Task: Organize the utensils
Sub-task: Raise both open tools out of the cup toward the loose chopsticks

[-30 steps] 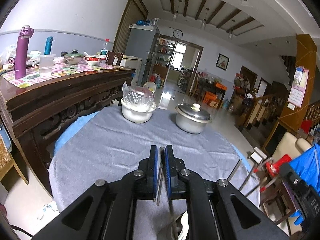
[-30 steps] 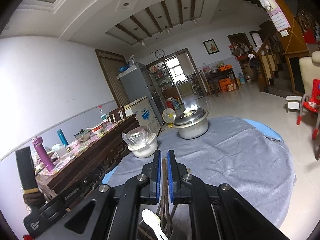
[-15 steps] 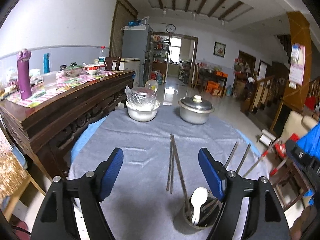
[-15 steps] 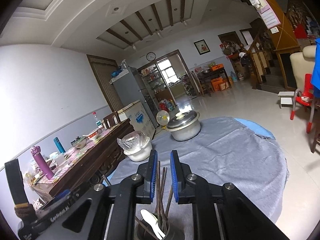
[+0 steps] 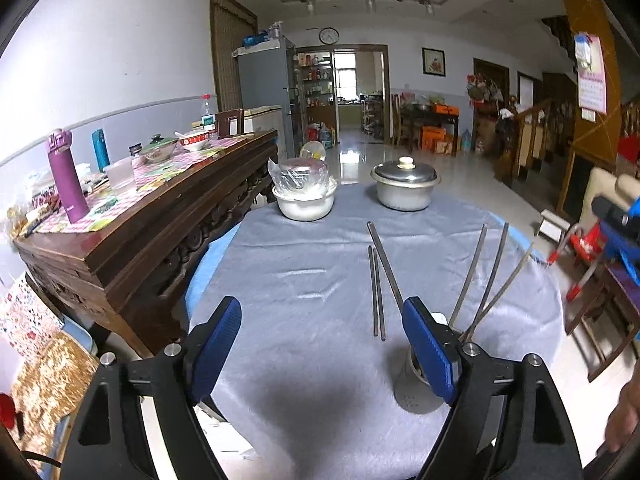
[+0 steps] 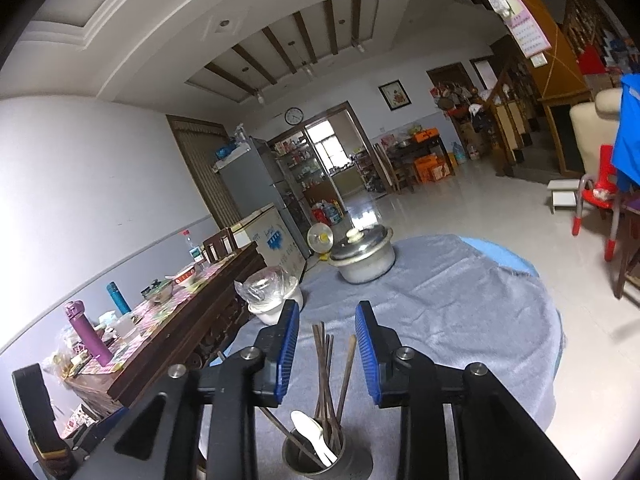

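Left wrist: fingers (image 5: 426, 350) newly apart

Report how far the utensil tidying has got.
Done: several chopsticks and a white spoon stand in the metal holder. In hand: nothing; the left gripper and right gripper have just been opening their jaws. Left: a loose pair of chopsticks lies on the grey cloth.

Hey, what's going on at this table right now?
A person is sorting utensils with two handheld grippers. The left gripper stands wide open with nothing in it. The right gripper has just been opening above the metal cup, its pads clear of the chopsticks standing inside with a white spoon. Two loose chopsticks lie on the grey cloth, not yet in the cup.
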`<state>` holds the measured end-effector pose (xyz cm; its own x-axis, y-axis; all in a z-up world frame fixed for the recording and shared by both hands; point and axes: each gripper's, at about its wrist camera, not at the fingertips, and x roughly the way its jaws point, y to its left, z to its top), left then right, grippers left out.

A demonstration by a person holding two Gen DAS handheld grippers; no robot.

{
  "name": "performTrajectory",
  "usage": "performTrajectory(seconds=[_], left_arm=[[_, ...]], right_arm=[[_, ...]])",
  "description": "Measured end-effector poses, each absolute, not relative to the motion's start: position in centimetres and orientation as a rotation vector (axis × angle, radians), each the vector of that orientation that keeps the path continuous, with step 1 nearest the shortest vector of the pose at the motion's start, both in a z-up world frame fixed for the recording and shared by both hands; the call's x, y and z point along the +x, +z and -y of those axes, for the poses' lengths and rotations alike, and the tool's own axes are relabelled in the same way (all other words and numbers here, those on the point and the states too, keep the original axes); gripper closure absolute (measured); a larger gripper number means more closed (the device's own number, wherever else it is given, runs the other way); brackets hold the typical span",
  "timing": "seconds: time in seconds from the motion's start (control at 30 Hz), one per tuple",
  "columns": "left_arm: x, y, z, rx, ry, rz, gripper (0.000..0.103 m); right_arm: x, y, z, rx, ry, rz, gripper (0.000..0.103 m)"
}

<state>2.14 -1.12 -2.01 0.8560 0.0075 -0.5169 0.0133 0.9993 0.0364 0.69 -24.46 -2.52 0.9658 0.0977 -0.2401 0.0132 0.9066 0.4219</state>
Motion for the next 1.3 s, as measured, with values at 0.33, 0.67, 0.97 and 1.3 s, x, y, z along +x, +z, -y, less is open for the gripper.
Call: performTrajectory(seconds=[0.33,0.67,0.97,1.3], left_arm=[[2.5,-1.2,2.2,0.099,-0.047,-0.551,0.018],[2.4,-0.6,1.4,0.072,-0.035,-0.556,0.014],[2.7,0.0,-0.1,0.023,0.002,-0.544,0.013],[3.9,0.4,-0.1,0.04,0.014,-0.561,0.013]], right_arm=[[0.7,-1.8,25.7,0.445,0.01,-0.234,0.05],[0.6,-1.8,27.6,0.449,-0.025,-0.252,0.05],[0.4,-1.2,27.4,0.381,-0.005,-0.31,0.05],[1.1,-0.9,26.5,0.367,0.044,-0.389,0.047]])
